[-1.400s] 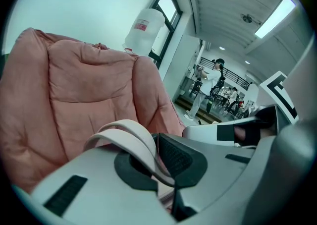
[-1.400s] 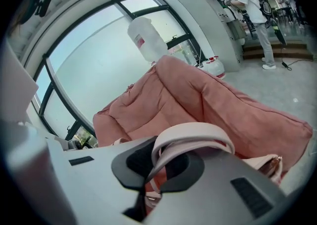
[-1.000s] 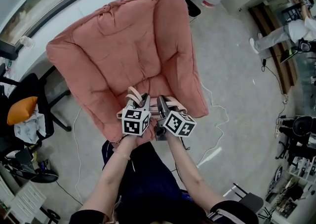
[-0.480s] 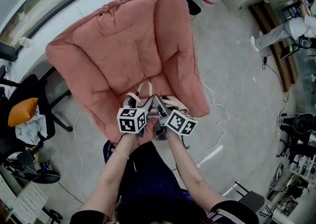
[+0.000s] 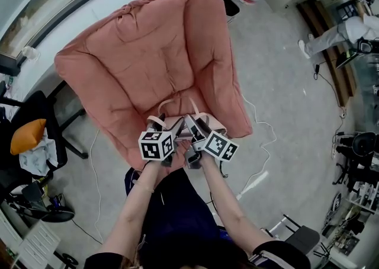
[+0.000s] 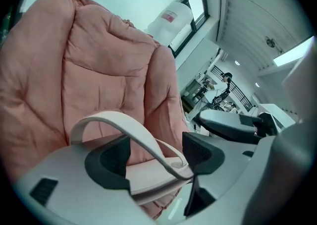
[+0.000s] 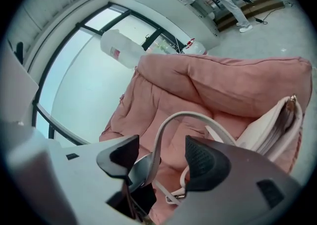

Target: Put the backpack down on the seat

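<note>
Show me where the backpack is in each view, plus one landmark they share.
Head view: backpack lower centre, at the pink armchair's front edge.
Left gripper view: only its strap, looping between the jaws, lower centre.
Right gripper view: backpack at right, strap between the jaws.
Shared landmark: the pink armchair.

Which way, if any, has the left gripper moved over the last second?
Yes, slightly: in the head view the left gripper has shifted left along the pink armchair's front edge, away from the right gripper.

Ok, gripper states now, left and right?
Left gripper: open, a backpack strap looping loose between its jaws.
Right gripper: open, a backpack strap passing loose between its jaws.
</note>
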